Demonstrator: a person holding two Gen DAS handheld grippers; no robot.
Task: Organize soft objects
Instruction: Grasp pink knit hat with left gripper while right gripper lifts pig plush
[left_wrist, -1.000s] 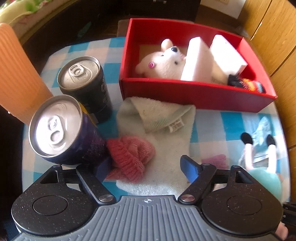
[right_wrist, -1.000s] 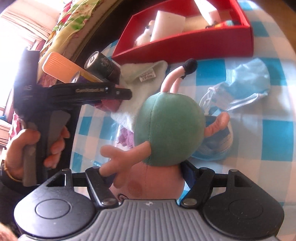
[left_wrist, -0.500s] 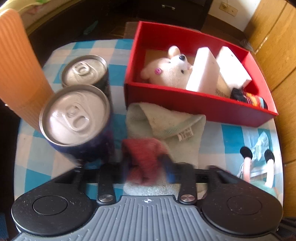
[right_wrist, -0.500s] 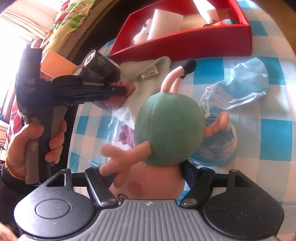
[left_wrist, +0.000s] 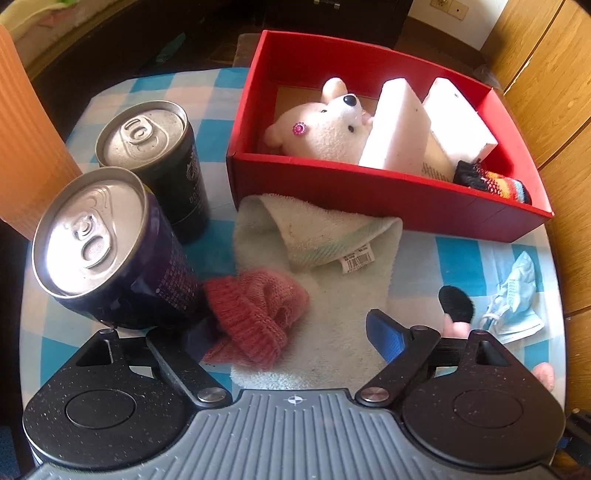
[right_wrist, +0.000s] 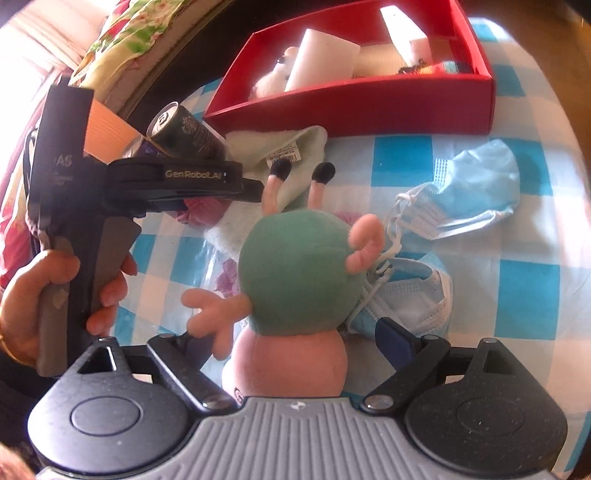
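- Left gripper (left_wrist: 288, 332): jaws are opening, nothing clamped. The pink hat (left_wrist: 255, 314) lies between them against the near-side finger, free of the far pad, on the towel (left_wrist: 332, 258).
- Right gripper (right_wrist: 291, 343): jaws are opening around the plush (right_wrist: 299, 280); its pink head sits between them, with a gap showing at the blue pad, so it looks let go.
- Handling, as I judge it: hat and plush are light, soft and squashy. Pinch the hat across its ribbed cuff; take the plush at the neck or round the green body, not by a thin limb.
- Masks (right_wrist: 476, 199) lie on the bench (right_wrist: 528, 280) beside the plush; limp, best taken at a fold.
- Two cans (left_wrist: 110, 240) stand just beside the hat; hard, and could tip if knocked.
- Box (left_wrist: 388, 199) beyond the towel holds a bear (left_wrist: 325, 133), two white blocks and a striped item.
- Hidden: the plush's face, the left finger's tip behind the hat, and much of the box floor.
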